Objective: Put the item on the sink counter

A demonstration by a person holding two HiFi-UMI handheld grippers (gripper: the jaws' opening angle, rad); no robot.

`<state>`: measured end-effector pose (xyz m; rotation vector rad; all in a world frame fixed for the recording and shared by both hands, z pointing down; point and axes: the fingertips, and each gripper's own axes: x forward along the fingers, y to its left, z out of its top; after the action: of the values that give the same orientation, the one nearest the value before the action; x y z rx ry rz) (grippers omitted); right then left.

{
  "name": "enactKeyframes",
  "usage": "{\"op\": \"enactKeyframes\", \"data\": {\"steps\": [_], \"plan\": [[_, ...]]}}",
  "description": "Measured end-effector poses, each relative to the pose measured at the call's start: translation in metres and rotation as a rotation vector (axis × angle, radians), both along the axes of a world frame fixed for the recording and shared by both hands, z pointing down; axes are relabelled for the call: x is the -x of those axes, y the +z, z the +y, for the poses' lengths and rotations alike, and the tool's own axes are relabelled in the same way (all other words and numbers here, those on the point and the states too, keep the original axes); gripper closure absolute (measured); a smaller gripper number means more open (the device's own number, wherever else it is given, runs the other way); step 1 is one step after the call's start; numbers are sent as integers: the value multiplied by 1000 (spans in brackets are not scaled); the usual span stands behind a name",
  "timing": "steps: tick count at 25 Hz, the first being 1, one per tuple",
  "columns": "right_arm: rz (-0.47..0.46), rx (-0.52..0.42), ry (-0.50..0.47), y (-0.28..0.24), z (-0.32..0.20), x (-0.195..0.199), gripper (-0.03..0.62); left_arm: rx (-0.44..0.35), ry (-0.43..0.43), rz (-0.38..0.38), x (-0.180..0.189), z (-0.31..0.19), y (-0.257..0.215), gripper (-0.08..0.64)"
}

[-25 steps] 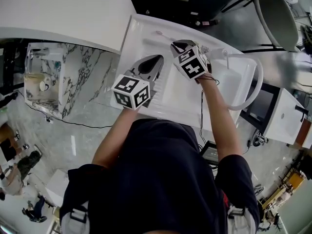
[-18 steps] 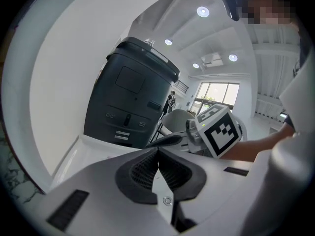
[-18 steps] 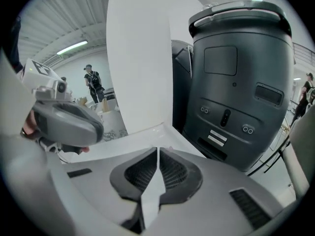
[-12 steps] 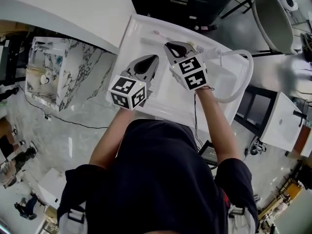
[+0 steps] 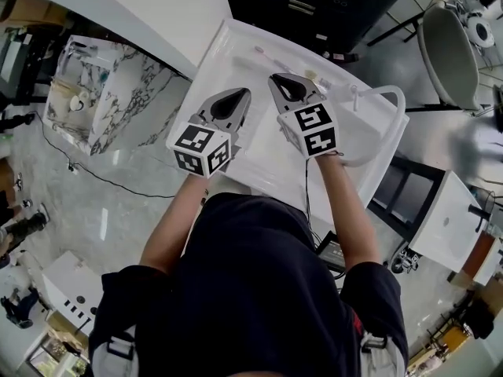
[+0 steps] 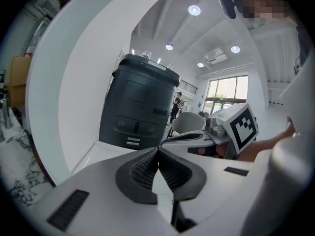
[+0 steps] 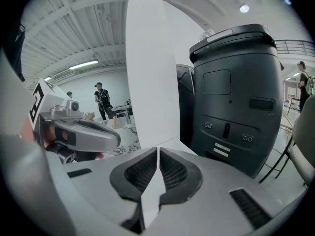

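Left tool (image 5: pixel 242 94) and right tool (image 5: pixel 277 78) are held forward side by side, both with jaws together and empty.

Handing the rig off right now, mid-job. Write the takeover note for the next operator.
Left gripper: jaws shut, nothing between them, held over the sink counter.
Right gripper: jaws shut, empty, beside the left one over the same counter.
Item: a slim pale item, possibly a toothbrush, lies flat on the counter beyond both gripper tips, near the back edge. Neither gripper touches it.
Done: the item appears to be placed on the counter and released.
Left: probably only drawing both grippers back. Confirm that this is the item meant, since it is too small to identify for sure.
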<state>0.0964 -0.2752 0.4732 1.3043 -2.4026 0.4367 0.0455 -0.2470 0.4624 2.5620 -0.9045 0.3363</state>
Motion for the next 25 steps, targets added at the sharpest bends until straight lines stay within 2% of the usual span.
{"op": "enactKeyframes", "data": {"steps": [12,25], "plan": [[-42,-24,-49,-9,14,7,551,-20,-71,2,8,14,-9,549],[-47,-74,-69,-30,34,43,551,-44,-104,26,47,34,-21,549]]}}
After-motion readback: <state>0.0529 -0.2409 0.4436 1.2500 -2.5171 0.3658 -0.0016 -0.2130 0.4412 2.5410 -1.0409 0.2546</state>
